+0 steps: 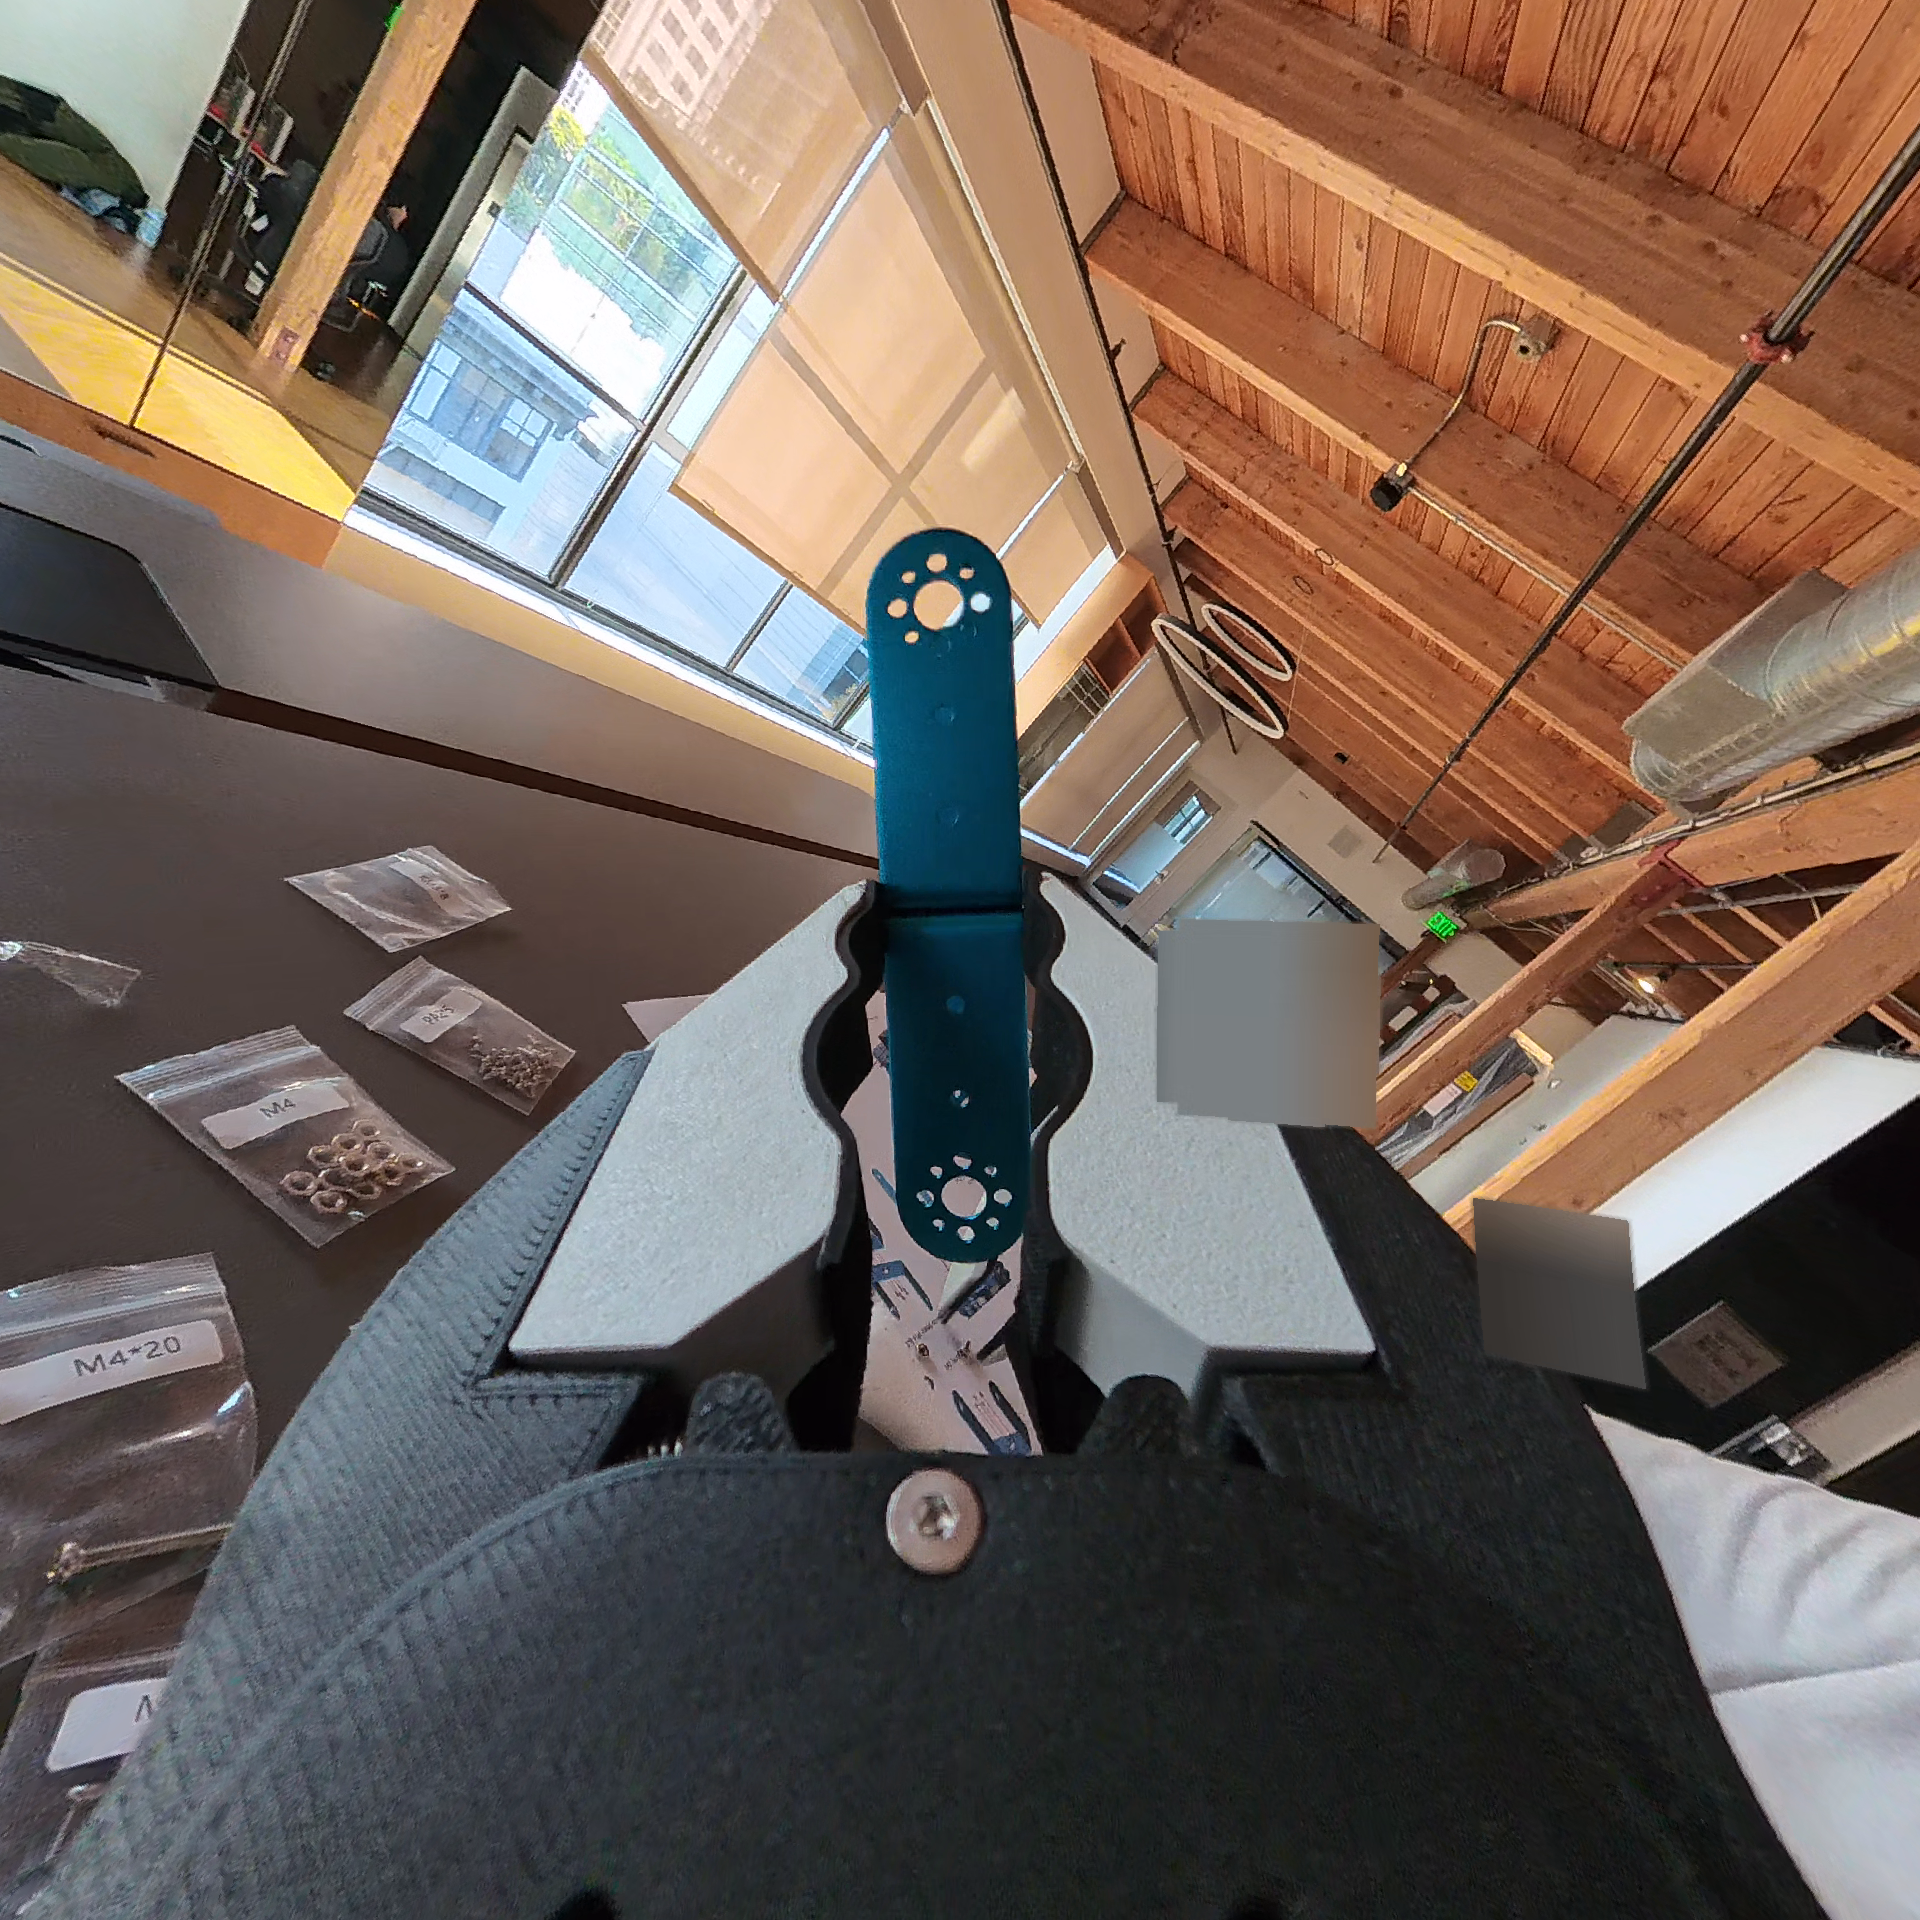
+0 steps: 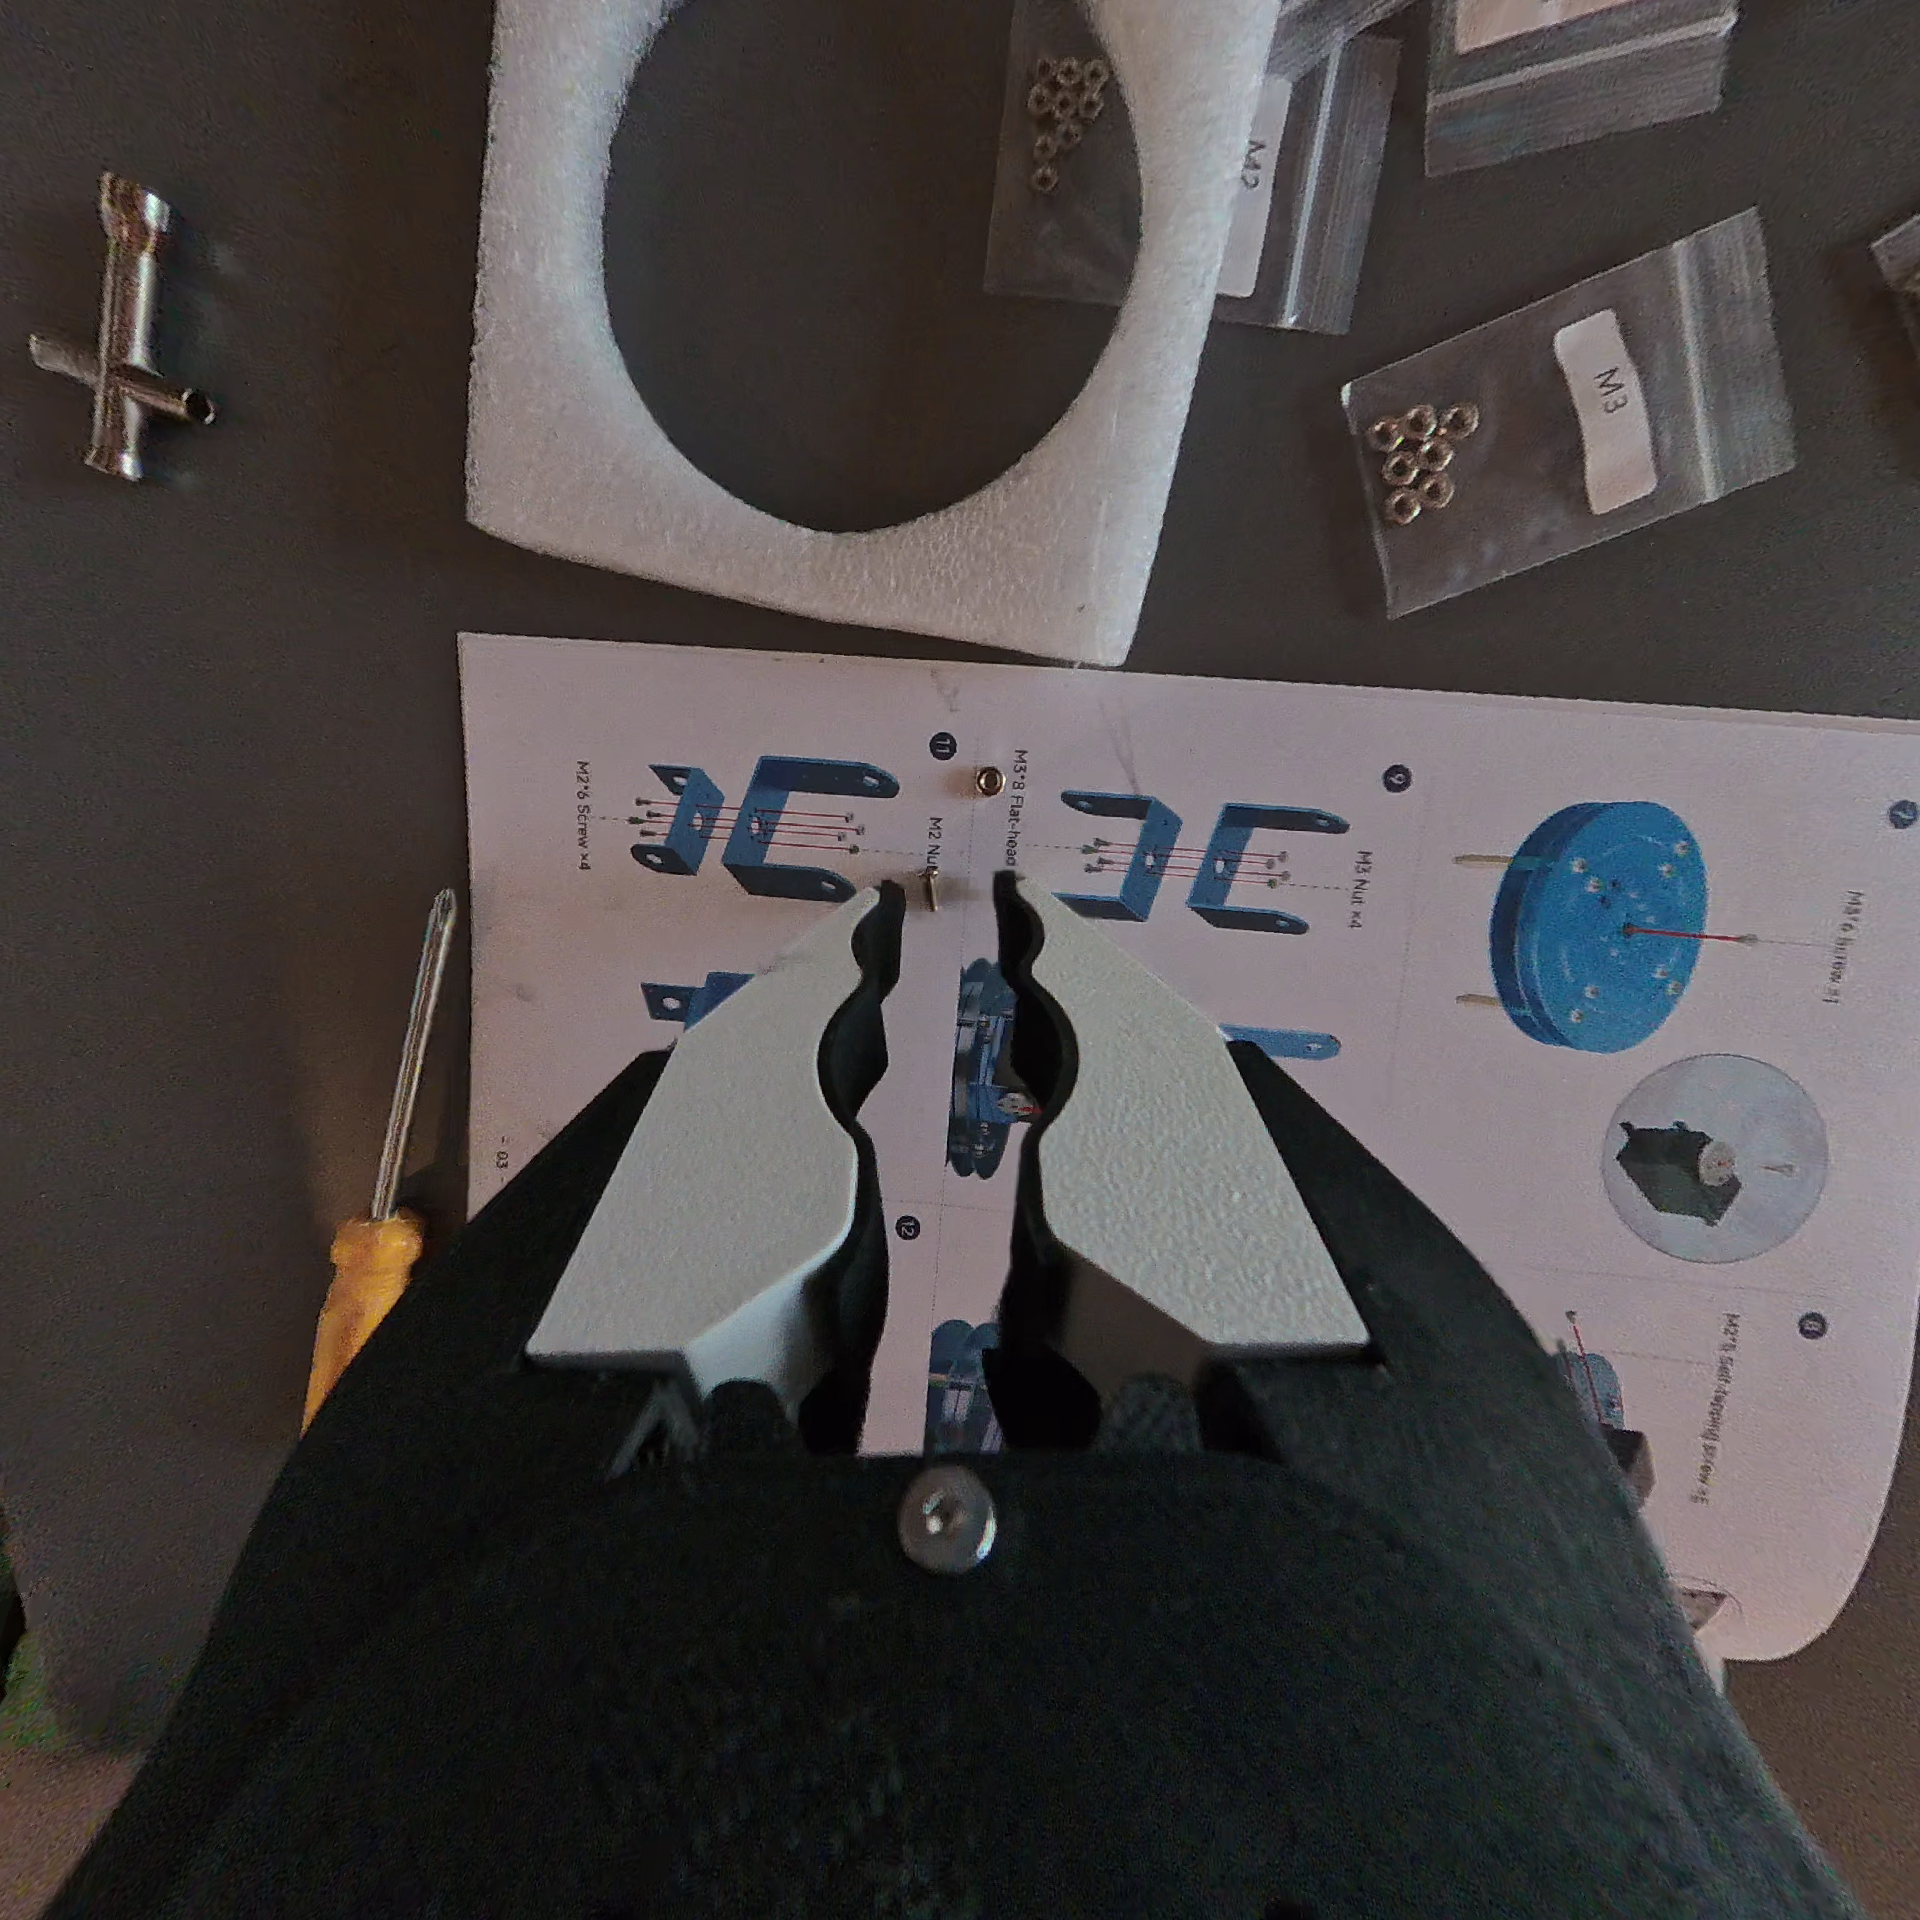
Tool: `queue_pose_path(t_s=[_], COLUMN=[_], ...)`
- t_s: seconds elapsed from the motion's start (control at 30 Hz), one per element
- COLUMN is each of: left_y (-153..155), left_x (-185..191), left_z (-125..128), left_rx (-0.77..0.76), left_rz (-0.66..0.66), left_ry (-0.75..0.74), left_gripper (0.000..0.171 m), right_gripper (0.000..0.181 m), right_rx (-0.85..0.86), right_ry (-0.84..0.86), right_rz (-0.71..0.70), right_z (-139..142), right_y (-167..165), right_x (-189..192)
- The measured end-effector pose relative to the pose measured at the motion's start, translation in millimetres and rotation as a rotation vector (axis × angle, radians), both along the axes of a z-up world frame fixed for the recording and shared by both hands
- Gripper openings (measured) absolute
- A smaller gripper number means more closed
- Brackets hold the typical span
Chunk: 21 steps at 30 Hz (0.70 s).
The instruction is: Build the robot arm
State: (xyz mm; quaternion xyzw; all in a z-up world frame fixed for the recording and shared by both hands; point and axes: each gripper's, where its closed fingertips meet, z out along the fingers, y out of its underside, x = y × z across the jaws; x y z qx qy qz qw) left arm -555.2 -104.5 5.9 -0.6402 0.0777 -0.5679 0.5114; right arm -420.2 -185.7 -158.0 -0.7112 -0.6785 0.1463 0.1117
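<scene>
My left gripper (image 1: pixel 948 894) is shut on a blue metal bracket (image 1: pixel 940 727) with rings of holes at both ends. It holds the bracket tilted up above the dark table (image 1: pixel 312 831), and one arm of the bracket sticks out past the fingertips. My right gripper (image 2: pixel 943 883) is open and empty, pointing down at a printed instruction sheet (image 2: pixel 1143 727). A small screw (image 2: pixel 931 889) lies on the sheet between its fingertips. A small nut (image 2: pixel 988 777) lies just beyond.
A white foam square (image 2: pixel 831 582) with a round hole lies past the sheet. A yellow-handled screwdriver (image 2: pixel 400 1143) and a metal cross wrench (image 2: pixel 125 332) lie to the left. Bags of nuts and screws (image 2: pixel 1558 436) lie at the right and also show in the left wrist view (image 1: pixel 291 1132). One gripper's finger ends stand about 25 centimeters off the other's. The right tips stand about 5 centimeters off the white foam square (image 2: pixel 831 582).
</scene>
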Motion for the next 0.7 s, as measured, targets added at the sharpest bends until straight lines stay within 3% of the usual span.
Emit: queue_pose_path(t_s=[0.57, 0.7], left_y=[-2.5, -3.1], left_x=[2.4, 10.1], left_z=[1.7, -2.8], left_rx=[0.01, 0.012], left_rz=[-0.012, -0.03], left_ry=[0.008, 0.027], left_gripper=[0.025, 0.025], right_gripper=[0.004, 0.003], right_rx=[-0.022, 0.018], right_ry=[0.049, 0.184], right_rz=[0.035, 0.07], right_z=[-3.6, 19.4], right_y=[-4.9, -4.5], right_x=[-5.4, -12.8])
